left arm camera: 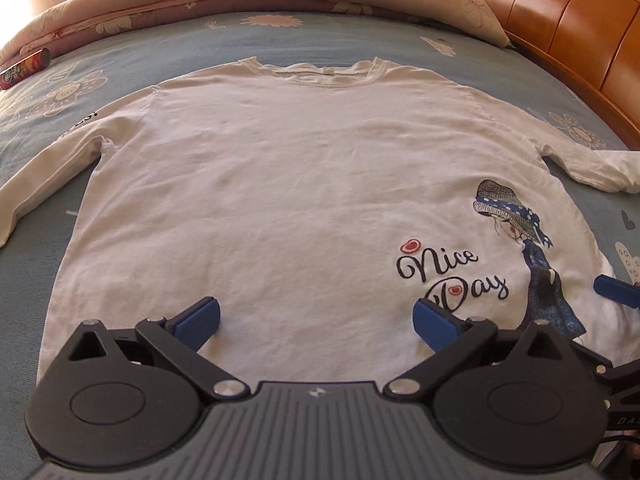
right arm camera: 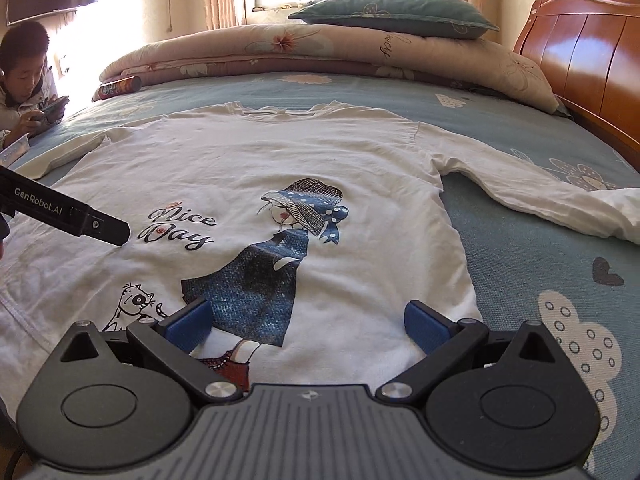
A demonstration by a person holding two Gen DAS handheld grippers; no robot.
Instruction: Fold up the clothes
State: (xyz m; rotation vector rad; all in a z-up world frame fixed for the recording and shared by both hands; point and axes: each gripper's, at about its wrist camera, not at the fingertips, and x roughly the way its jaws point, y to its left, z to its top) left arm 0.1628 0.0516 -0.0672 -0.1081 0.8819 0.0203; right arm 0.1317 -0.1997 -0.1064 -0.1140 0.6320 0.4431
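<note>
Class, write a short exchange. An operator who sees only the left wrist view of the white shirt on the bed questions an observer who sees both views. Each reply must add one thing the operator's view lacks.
Operator: Something blue pokes in at my right edge. What is it?
Observer: One finger of the right gripper. Its jaws stand wide open above the lower part of the shirt and grip nothing.
Operator: Is there any print besides the girl and the Nice Day lettering?
Observer: Yes, a small cat drawing near the hem, beside the girl's skirt.
</note>
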